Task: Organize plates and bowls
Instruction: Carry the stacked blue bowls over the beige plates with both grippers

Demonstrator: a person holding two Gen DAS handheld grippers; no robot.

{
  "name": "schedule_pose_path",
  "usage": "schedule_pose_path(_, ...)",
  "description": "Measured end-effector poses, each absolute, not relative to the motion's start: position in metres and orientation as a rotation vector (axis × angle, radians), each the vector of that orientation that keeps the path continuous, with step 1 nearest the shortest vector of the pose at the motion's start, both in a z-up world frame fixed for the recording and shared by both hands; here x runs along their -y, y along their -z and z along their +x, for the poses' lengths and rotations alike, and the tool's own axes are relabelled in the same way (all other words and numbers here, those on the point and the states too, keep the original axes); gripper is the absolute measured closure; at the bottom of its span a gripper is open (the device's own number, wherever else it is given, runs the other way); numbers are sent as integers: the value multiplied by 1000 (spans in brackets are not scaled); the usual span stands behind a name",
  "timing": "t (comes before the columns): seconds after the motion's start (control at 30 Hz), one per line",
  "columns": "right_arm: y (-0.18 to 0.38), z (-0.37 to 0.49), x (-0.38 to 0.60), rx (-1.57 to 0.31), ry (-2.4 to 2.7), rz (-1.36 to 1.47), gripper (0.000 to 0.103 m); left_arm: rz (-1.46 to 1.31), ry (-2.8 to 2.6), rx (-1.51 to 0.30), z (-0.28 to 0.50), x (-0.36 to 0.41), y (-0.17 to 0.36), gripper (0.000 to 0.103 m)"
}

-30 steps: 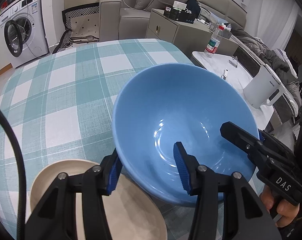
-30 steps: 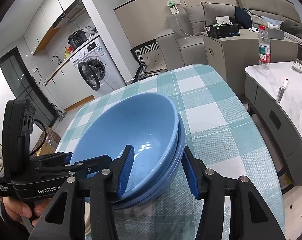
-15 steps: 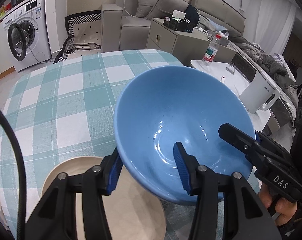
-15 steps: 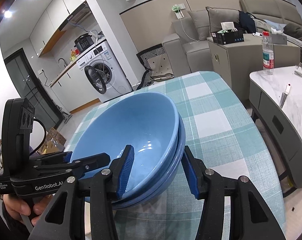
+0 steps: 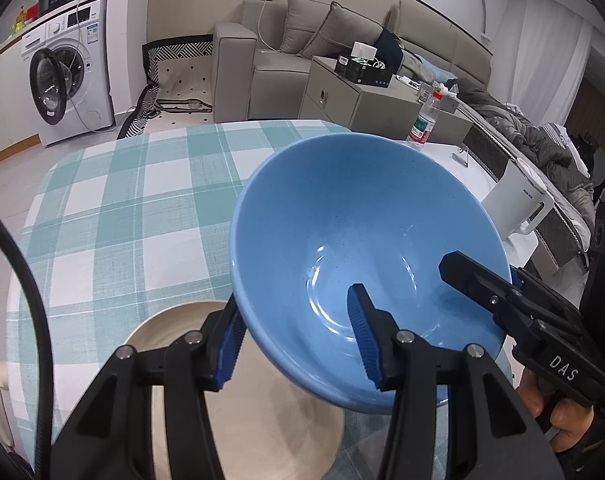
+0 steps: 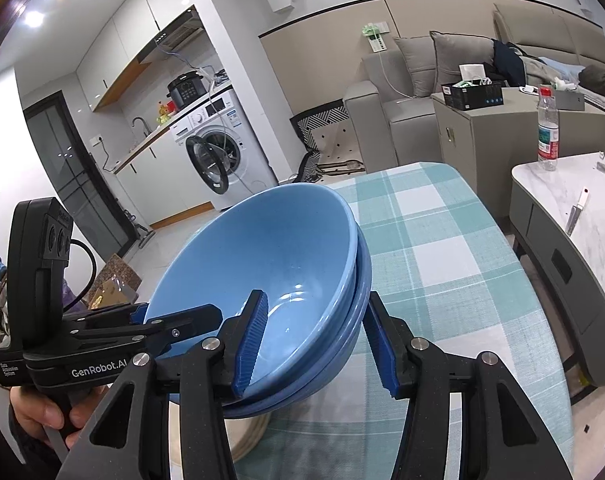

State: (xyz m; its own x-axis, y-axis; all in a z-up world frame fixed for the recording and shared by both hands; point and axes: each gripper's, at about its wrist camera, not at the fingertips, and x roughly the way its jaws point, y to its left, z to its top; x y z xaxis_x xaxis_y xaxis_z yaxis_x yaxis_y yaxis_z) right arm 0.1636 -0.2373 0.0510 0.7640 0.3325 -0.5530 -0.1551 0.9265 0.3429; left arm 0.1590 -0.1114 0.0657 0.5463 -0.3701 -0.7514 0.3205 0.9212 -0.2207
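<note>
Two blue bowls [image 6: 270, 264], one sitting inside the other, held up and tipped above the checked tablecloth [image 5: 114, 216]. Left gripper [image 5: 298, 344] clamped on the near left rim, one blue pad inside, one outside. Right gripper [image 6: 314, 340] clamped on the right rim the same way. Just below the bowls, near the front table edge, a cream plate [image 5: 262, 432]. Maybe more than one plate there, hard to tell. Far back, a washing machine [image 5: 66, 80] and a grey sofa [image 5: 270, 52]. To the right, a white kettle [image 5: 518, 204].

"DAS" marks right claw [image 5: 478, 280]; "GenRobot.AI" marks left claw [image 6: 174, 324].
</note>
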Motion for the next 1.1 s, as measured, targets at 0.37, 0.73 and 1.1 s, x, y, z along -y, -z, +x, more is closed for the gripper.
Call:
schedule_pose_path(0.37,-53,153,203,-649,-320,251,53,-79,365,-880,142,80,-67,54)
schedule_pose_path(0.73,-46,153,175,-654,-369,237,53,-94,333,-871,129,52,-61,54)
schedule_pose_path(1.1,-36,160,151,-686,-420,232,53,-118,295,-875,126,27,-51,54)
